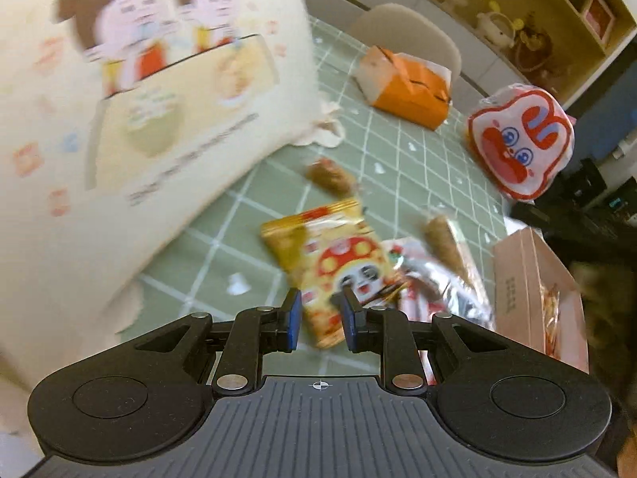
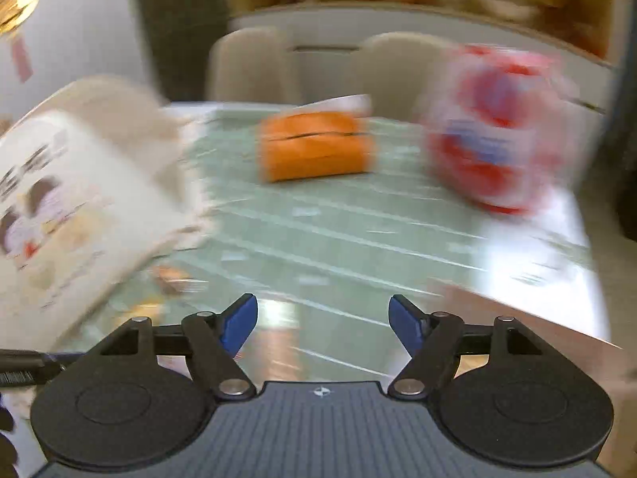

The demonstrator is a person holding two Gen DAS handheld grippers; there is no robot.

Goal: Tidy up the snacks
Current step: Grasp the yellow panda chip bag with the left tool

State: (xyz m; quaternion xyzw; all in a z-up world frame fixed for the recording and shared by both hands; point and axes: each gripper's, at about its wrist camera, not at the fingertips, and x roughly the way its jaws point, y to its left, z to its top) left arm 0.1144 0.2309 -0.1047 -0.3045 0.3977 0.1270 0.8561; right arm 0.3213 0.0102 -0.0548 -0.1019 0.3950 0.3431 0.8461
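Note:
My left gripper [image 1: 320,310] has its jaws close around the lower end of a yellow snack packet [image 1: 330,263] with a panda and mushroom print; whether they pinch it I cannot tell. Beside the packet lie a silver-red wrapper [image 1: 438,290] and two brown snack sticks [image 1: 328,175] [image 1: 444,245]. A pink cardboard box [image 1: 533,290] stands open at the right. My right gripper [image 2: 322,322] is open and empty above the green checked tablecloth [image 2: 318,231]. The right wrist view is blurred by motion.
A large cream bag with cartoon children [image 1: 131,99] [image 2: 59,207] fills the left. An orange tissue box [image 1: 410,87] [image 2: 314,147] and a red-and-white round bag [image 1: 521,139] [image 2: 497,131] sit further back. Chairs [image 2: 254,67] stand behind the table.

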